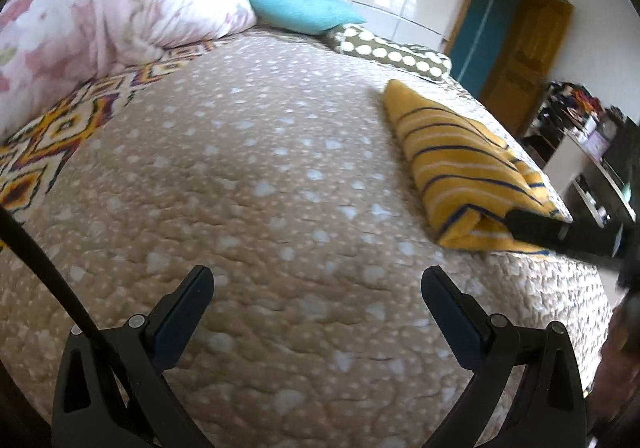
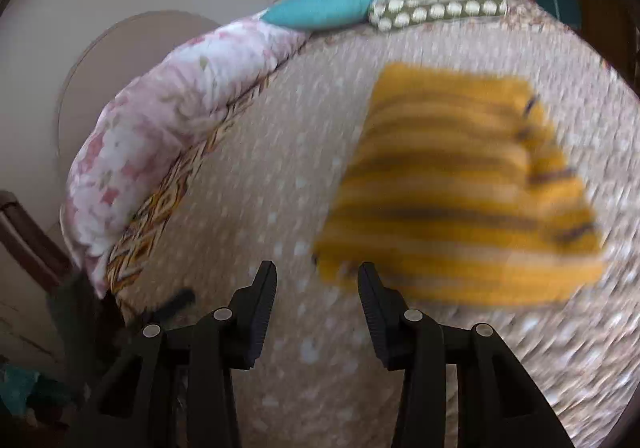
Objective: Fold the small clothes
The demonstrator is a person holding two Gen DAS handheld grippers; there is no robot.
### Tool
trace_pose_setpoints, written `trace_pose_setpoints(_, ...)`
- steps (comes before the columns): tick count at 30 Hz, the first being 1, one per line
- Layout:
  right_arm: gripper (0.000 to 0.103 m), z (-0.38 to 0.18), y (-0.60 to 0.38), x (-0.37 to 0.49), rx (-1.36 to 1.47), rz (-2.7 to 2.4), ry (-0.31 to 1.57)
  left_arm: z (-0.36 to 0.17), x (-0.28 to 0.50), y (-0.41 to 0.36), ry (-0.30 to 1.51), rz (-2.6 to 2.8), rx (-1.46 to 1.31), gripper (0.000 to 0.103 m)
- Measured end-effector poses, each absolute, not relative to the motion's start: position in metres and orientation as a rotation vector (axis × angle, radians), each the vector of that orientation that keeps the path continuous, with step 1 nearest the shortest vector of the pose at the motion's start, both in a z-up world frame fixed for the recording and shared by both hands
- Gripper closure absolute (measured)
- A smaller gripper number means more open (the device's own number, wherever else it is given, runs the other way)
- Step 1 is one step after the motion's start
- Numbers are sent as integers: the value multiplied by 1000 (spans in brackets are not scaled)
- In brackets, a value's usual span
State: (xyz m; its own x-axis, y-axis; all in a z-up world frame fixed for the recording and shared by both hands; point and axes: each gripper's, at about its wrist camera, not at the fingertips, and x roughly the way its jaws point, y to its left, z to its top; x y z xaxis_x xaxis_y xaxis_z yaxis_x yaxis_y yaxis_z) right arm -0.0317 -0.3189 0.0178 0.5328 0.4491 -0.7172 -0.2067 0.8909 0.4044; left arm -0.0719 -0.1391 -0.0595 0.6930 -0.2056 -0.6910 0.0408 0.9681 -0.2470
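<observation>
Bed [image 1: 260, 175]: broad spotted quilt, bare centre; bedding lines far edge. Folded yellow striped garment [image 1: 460, 163] near right edge. Left hand-held gripper [image 1: 318, 282] apart, empty, well clear; right hand-held gripper [image 2: 317, 274] apart, empty, just beside garment's near corner.

Left gripper [image 1: 318, 282]: matte black frame, two long fingers [image 1: 188, 312] faced with dark navy flat pads. Round silver pivot screws on each linkage arm, two per side. Triangular cut-outs in the black outer arms. A thin black cable [image 1: 44, 268] runs diagonally past its left side.

Right gripper [image 2: 317, 280]: same black build, fingers [image 2: 262, 312] with ribbed inner faces. Four silver round screw heads across the linkages. Open cut-outs in the outer arms.
</observation>
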Motion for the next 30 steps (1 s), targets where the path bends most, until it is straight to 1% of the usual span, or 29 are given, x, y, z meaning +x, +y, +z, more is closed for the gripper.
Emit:
trace_pose_setpoints(4,57,3,-312,-13,215,288,890,-54,-76,-130,762,-114,-246,0)
trace_pose_setpoints(5,55,-2,-311,-6,226,292,905,-53,-77,-127,753,-109,-250,0)
trace_pose_setpoints(8,55,-15,-301,4,356,420,985,-51,-77,-121,749,-99,-266,0)
trace_pose_setpoints(12,55,-8,-281,-16,383,562,1023,-53,-72,-114,765,-89,-287,0)
trace_pose_setpoints(16,55,30,-285,-35,286,466,889,-54,-73,-116,767,-87,-284,0)
trace_pose_setpoints(20,56,48,-308,-11,221,239,814,-61,-69,-124,796,-88,-250,0)
trace_pose_setpoints(23,57,35,-320,10,156,117,824,-67,-66,-129,818,-71,-209,0)
trace_pose_setpoints(25,57,9,-321,19,123,71,908,-70,-64,-131,829,-64,-192,0)
trace_pose_setpoints(27,57,-3,-319,8,100,69,913,-73,-63,-130,838,-59,-190,0)
trace_pose_setpoints(30,57,-5,-305,-20,0,62,899,-76,-61,-131,845,-52,-182,0)
